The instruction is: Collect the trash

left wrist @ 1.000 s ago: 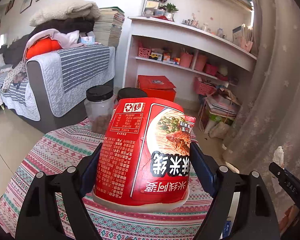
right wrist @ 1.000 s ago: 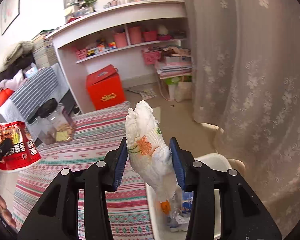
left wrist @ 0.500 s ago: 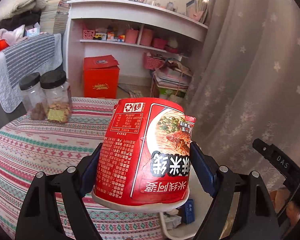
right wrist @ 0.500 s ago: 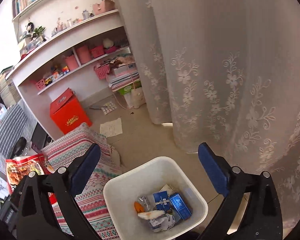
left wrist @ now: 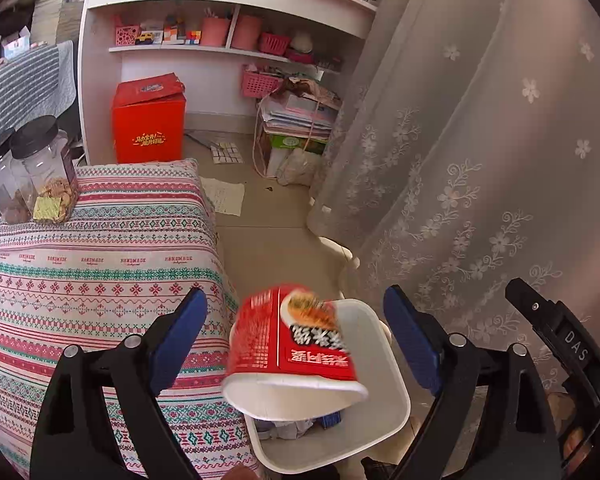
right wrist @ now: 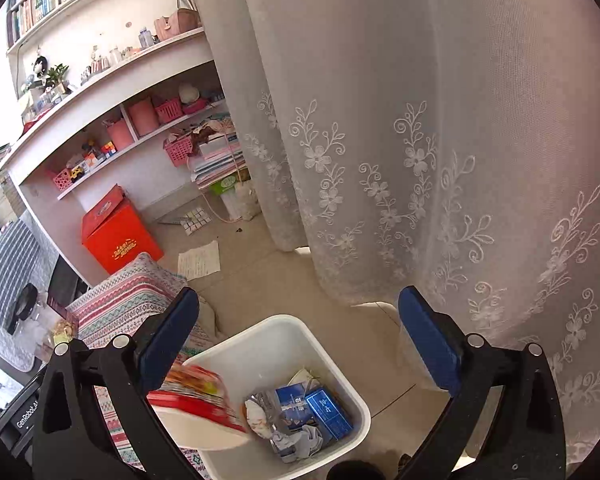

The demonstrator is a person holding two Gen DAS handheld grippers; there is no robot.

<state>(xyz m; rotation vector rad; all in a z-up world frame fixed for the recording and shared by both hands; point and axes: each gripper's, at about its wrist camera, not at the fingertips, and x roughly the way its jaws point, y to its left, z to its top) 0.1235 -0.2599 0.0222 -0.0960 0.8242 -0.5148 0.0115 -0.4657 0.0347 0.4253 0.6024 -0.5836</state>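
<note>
In the left wrist view the left gripper [left wrist: 292, 332] had just spread its jaws and gripped nothing, and the red noodle cup [left wrist: 294, 344], blurred and clear of both pads, tipped mouth-first below and ahead of them over the white bin [left wrist: 392, 408]; it looked a light, thin-walled, crushable paper tub best pinched across its sides, its white-on-black Chinese label too smeared to read, while the tablecloth [left wrist: 100, 280] to the left read "HANDMADE". In the right wrist view the right gripper [right wrist: 300, 332] had also just opened and stood wide and empty above the bin [right wrist: 276, 336], the cup [right wrist: 196, 400] at its lower left going in beside blue packets [right wrist: 316, 408] whose print was illegible.
</note>
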